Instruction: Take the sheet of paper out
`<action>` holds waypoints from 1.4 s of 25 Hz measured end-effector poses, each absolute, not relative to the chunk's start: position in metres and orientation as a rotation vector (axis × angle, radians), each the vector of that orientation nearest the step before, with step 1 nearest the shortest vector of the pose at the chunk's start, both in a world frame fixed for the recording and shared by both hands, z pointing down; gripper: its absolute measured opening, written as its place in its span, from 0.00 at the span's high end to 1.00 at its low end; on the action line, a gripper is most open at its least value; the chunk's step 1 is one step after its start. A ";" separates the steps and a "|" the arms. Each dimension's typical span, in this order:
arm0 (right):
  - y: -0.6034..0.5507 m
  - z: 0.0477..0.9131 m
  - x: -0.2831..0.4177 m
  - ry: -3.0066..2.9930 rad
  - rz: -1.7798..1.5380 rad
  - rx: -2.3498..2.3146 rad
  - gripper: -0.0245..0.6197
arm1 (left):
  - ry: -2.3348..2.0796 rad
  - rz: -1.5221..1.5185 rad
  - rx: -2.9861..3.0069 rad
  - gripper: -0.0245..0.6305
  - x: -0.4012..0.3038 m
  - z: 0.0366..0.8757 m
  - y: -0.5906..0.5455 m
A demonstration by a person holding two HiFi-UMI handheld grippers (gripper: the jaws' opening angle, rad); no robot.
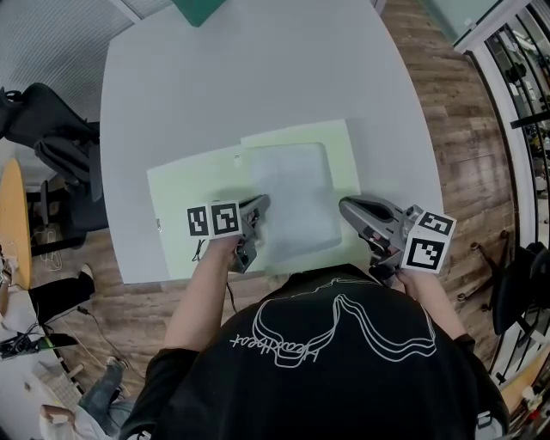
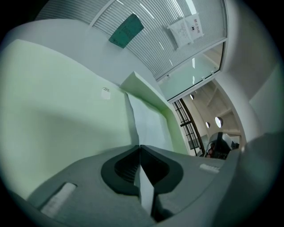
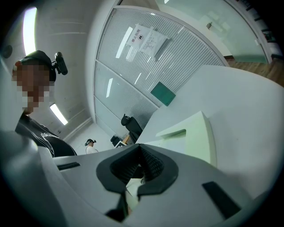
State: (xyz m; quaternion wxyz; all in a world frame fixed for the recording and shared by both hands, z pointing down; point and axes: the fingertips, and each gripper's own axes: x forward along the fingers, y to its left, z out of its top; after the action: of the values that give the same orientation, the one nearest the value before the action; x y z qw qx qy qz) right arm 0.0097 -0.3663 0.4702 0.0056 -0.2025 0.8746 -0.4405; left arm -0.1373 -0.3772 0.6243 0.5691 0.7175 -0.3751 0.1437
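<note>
A pale green folder (image 1: 185,193) lies open on the grey-white table (image 1: 258,77). Inside it rests a white sheet of paper (image 1: 292,193). My left gripper (image 1: 262,204) is at the sheet's near left edge. In the left gripper view its jaws (image 2: 140,146) are shut on the sheet (image 2: 148,124), which runs thin between the pads and out over the folder (image 2: 57,102). My right gripper (image 1: 344,206) sits at the folder's near right side. In the right gripper view its jaws (image 3: 140,147) meet at the tips with a pale strip between them, and the folder's flap (image 3: 195,133) rises beyond.
A dark green item (image 1: 198,9) lies at the table's far edge. Black office chairs (image 1: 60,155) stand left of the table, and another is at the right (image 1: 524,284). The table's near edge runs just under both grippers, against the person's body.
</note>
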 end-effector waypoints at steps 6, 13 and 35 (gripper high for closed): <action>-0.365 0.469 0.008 2.740 -1.383 -0.627 0.95 | -0.884 0.346 1.676 0.94 -0.140 0.624 -0.376; -0.360 0.467 0.003 2.755 -1.375 -0.608 0.95 | -0.939 0.348 1.649 0.94 -0.154 0.624 -0.372; -0.298 0.439 -0.022 2.815 -1.274 -0.614 0.95 | -1.113 0.350 1.656 0.94 -0.219 0.600 -0.332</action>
State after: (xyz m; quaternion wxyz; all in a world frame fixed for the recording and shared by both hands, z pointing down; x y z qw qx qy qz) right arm -0.0220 -0.2976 0.4387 -0.0043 -0.1948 0.8935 -0.4045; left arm -0.2185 -0.3321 0.6003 0.5294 0.6937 -0.4659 0.1465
